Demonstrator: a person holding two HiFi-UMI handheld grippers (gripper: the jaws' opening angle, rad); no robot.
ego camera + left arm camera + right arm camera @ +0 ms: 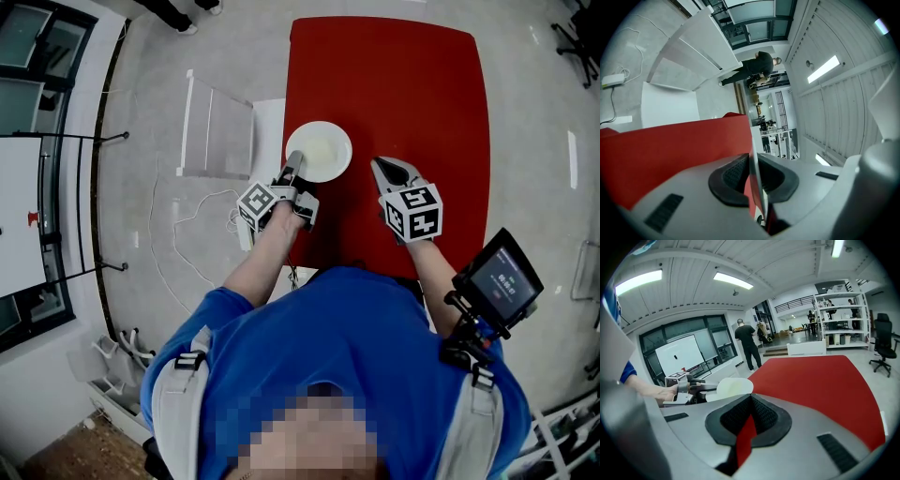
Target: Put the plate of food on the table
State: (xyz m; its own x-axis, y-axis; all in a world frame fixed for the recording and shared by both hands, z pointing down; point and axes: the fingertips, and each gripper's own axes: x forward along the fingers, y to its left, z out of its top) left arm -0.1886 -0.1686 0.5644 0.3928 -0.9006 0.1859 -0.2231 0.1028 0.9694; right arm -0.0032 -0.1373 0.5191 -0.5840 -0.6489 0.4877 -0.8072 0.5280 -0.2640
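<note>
A white plate [319, 150] with pale food in its middle is over the near left part of the red table [403, 84]. My left gripper [293, 164] is shut on the plate's near-left rim. In the left gripper view the plate [754, 154] shows edge-on as a thin line clamped between the pads. I cannot tell whether the plate rests on the table or hangs just above it. My right gripper [380, 166] is to the right of the plate, apart from it, shut on nothing. From the right gripper view, the plate [733, 386] and the left gripper [701, 387] show at left beyond my closed right gripper [751, 398].
A white panel [216, 131] and a cable with a power strip [187, 225] lie on the floor left of the table. A small screen [502, 277] is mounted by my right arm. Far off stand a person in black [747, 343], white shelving [839, 315] and an office chair [883, 341].
</note>
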